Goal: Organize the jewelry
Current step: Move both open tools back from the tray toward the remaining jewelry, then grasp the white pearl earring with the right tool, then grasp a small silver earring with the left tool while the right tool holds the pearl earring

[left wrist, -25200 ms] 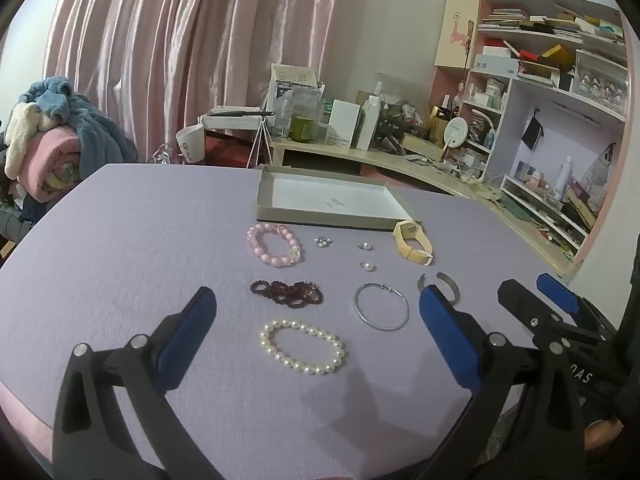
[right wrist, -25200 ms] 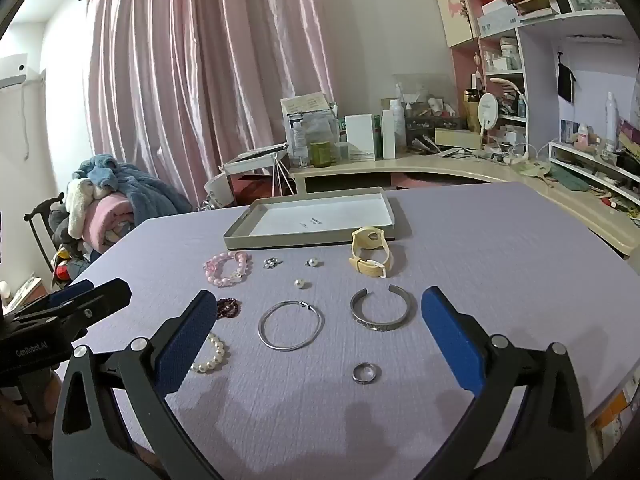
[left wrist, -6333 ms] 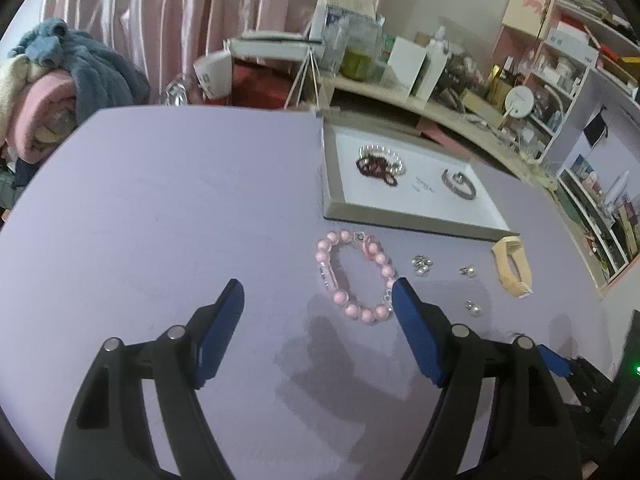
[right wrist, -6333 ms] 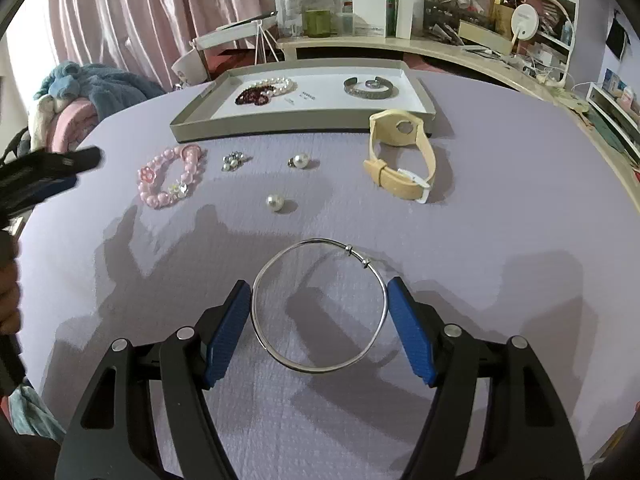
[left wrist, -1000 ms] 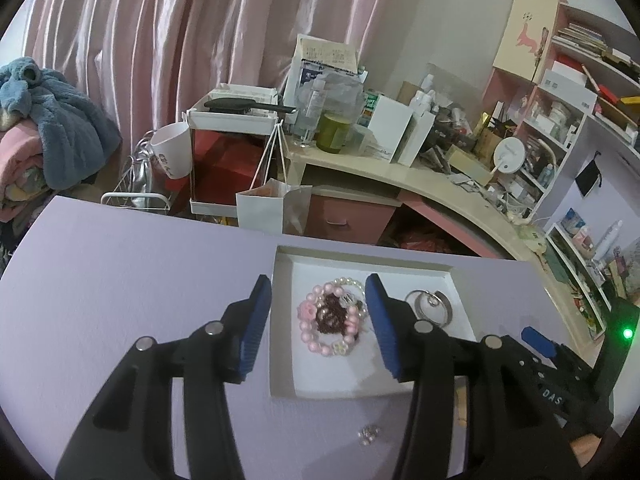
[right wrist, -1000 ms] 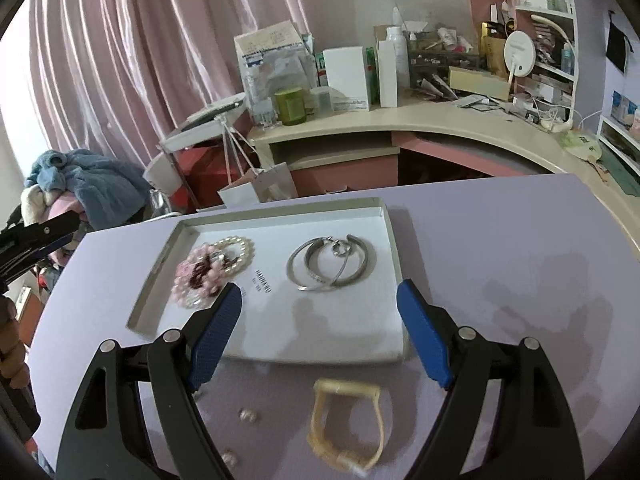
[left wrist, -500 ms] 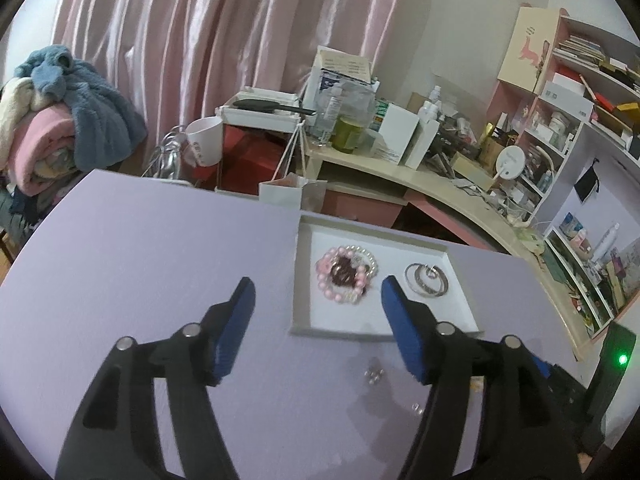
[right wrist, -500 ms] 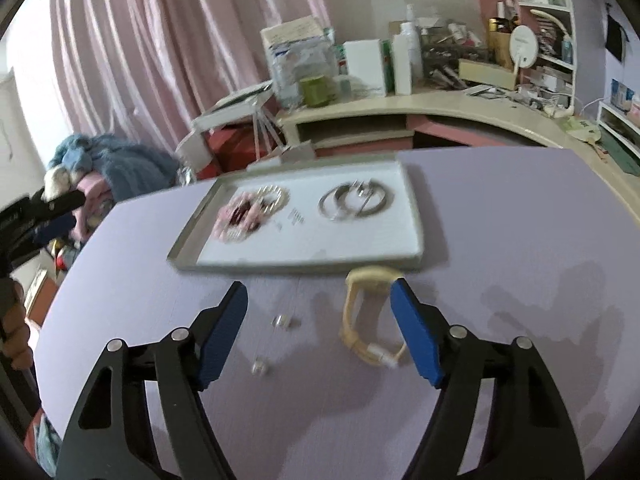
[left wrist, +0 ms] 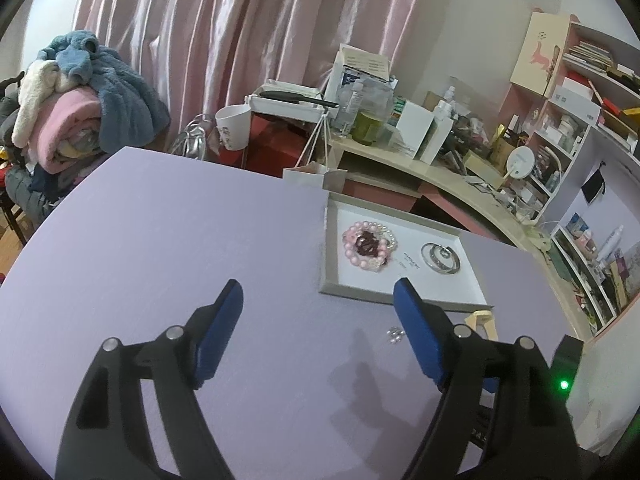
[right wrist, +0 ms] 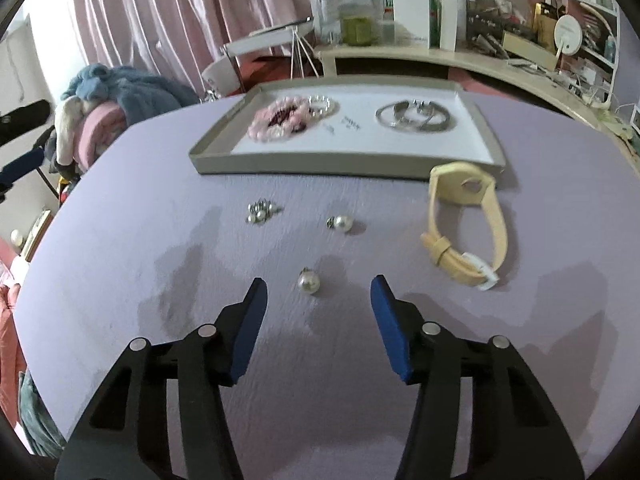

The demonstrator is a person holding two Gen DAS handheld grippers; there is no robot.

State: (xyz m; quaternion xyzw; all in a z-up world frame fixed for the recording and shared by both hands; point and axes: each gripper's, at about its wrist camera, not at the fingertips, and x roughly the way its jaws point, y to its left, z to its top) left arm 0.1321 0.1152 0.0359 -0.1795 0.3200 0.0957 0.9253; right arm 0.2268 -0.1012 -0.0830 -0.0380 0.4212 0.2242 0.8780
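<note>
1. The lilac tabletop (left wrist: 168, 240) has wide bare room across the left and centre of the left wrist view; its far edge curves along the upper left of the frame, with a pile of blankets (left wrist: 76, 92) beyond it.
2. The grey tray (right wrist: 304, 162) sits in the upper centre of the right wrist view, its near wall facing the camera. Inside it: a pink bead bracelet (right wrist: 276, 122) heaped with a dark one and a pearl one at left, silver bangles (right wrist: 416, 118) at right.
3. Still loose on the tabletop, right wrist view: a pearl earring (right wrist: 309, 282), a second pearl earring (right wrist: 340, 223) above it, a small stud cluster (right wrist: 260, 212) to the upper left, and a cream watch strap (right wrist: 466, 226) at right, its upper end just beside the tray's near right corner.
4. The right gripper (right wrist: 318, 294) has its jaws closing. The nearest pearl earring lies between the blue tips, a little left of centre, with a clear gap to each pad; nothing is gripped.
5. The left gripper (left wrist: 318, 296) has its jaws opening and empty, over bare tabletop, with the tray's near left corner just above the gap.
6. Both grippers pitch down toward the tabletop. The right one's body shows at the lower right of the left wrist view, a green light (left wrist: 564, 385) lit on it.
</note>
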